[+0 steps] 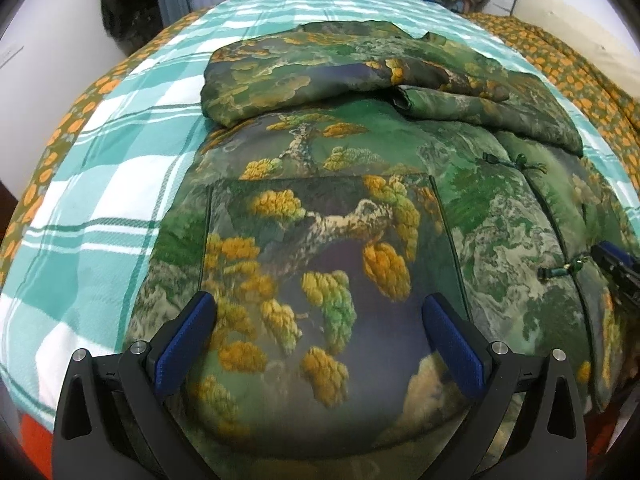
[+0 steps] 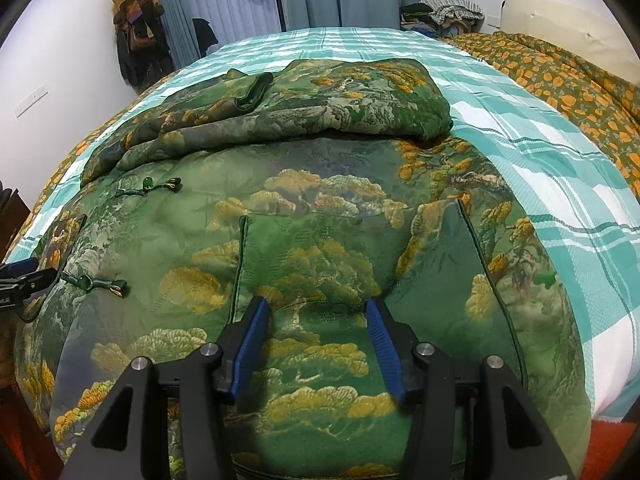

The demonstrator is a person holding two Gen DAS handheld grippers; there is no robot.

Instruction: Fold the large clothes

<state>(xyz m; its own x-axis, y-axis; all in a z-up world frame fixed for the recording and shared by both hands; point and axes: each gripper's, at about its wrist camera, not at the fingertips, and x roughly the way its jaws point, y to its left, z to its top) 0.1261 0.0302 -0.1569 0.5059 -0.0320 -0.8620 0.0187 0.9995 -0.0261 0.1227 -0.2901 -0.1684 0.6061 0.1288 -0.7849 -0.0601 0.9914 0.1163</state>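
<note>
A large padded jacket (image 1: 320,208) with a green and yellow tree print lies flat on the bed, front side up, with knot buttons down its middle. Both sleeves (image 1: 320,76) are folded across its far part. My left gripper (image 1: 320,312) is open, just above the jacket's near left pocket. My right gripper (image 2: 318,312) is open over the near right pocket (image 2: 352,264) of the jacket (image 2: 280,184). Each gripper's tip shows at the edge of the other view, the right one (image 1: 616,268) and the left one (image 2: 24,276). Neither holds cloth.
The bed has a teal and white checked blanket (image 1: 100,184) over an orange-flowered cover (image 2: 568,80). A clothes pile (image 2: 444,12) sits at the far end. Curtains and hanging garments (image 2: 136,28) stand by the back wall.
</note>
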